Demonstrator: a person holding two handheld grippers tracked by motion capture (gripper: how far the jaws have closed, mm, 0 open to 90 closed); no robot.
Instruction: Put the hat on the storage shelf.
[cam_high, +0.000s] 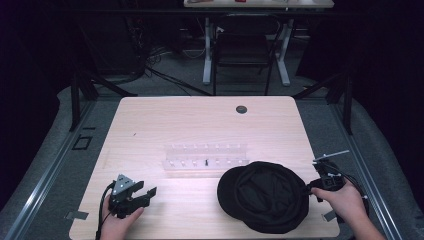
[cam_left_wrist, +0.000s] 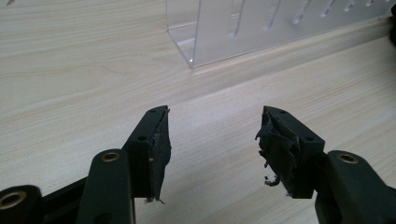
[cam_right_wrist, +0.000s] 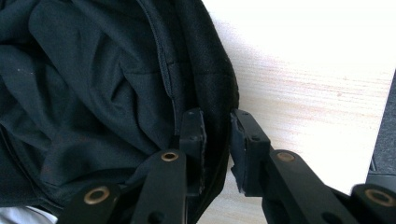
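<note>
A black fabric hat (cam_high: 262, 195) lies opening-up on the wooden table (cam_high: 175, 120) at the front right, and its crumpled lining (cam_right_wrist: 93, 84) faces the right gripper view. My right gripper (cam_high: 312, 187) is at the hat's right edge. One jaw is inside the rim and the other outside, and the gripper (cam_right_wrist: 217, 140) is shut on the rim. My left gripper (cam_high: 145, 192) rests at the front left of the table, away from the hat. It (cam_left_wrist: 212, 135) stands open with bare wood between its worn pads.
A clear acrylic rack (cam_high: 205, 155) with slots lies across the table's middle, just beyond the hat and ahead of the left gripper (cam_left_wrist: 261, 28). A dark round grommet (cam_high: 241, 109) sits near the far edge. The table's right edge runs close by the right hand.
</note>
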